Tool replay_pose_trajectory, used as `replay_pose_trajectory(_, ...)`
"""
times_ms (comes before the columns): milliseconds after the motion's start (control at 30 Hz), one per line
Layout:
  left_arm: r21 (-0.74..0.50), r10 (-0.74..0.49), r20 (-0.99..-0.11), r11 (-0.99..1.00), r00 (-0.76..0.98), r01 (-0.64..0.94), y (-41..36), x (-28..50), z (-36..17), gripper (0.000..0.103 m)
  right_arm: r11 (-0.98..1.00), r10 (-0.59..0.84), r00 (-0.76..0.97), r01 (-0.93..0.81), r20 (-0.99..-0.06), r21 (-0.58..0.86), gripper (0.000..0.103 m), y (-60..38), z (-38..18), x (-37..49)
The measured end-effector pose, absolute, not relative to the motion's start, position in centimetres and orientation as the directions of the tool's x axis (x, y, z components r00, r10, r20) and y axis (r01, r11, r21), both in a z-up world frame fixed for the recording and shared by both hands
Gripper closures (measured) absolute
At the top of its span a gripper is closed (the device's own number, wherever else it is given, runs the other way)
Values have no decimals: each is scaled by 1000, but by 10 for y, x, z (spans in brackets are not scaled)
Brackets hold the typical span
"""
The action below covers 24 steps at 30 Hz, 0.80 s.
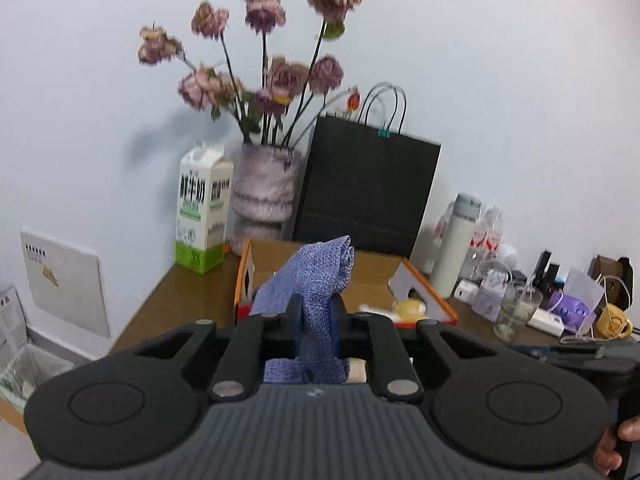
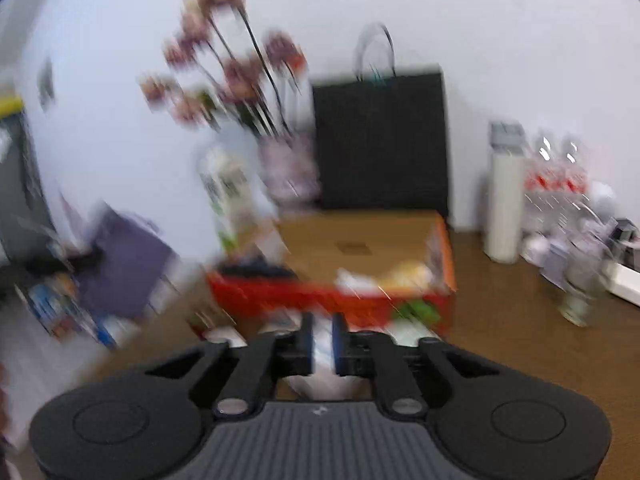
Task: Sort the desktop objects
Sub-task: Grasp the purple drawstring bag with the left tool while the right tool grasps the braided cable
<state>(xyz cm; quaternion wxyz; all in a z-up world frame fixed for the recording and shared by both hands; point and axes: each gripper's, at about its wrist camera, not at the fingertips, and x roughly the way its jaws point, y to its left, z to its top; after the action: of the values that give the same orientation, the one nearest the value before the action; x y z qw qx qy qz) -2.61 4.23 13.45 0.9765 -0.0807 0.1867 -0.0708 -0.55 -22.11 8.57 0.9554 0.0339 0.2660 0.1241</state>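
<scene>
My left gripper (image 1: 317,326) is shut on a blue woven cloth (image 1: 316,280), which stands up between the fingers and hangs below them, held in front of an open orange cardboard box (image 1: 424,284). The box holds a yellow item (image 1: 410,306) and some white things. In the blurred right wrist view, my right gripper (image 2: 322,340) has its fingers close together around something white (image 2: 322,344), just in front of the same orange box (image 2: 444,248). The blue cloth also shows at the left of that view (image 2: 124,268).
On the brown desk (image 1: 180,296) stand a milk carton (image 1: 202,212), a vase of dried roses (image 1: 266,192), a black paper bag (image 1: 368,192), a white thermos (image 1: 454,244), water bottles (image 1: 486,236), a glass (image 1: 516,310) and small clutter at the right. A bin (image 1: 28,364) sits lower left.
</scene>
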Motion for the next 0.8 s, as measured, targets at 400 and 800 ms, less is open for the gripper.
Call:
replay_pose_trajectory(400, -179, -172, -532, 980, 829, 89, 27, -20, 66, 88, 897, 440, 660, -304, -609, 320, 29, -206, 5, -19)
replay_pose_trajectory(800, -162, -152, -537, 984, 830, 75, 34, -36, 61, 88, 935, 302, 655, -347, -693, 80, 81, -132, -16, -25)
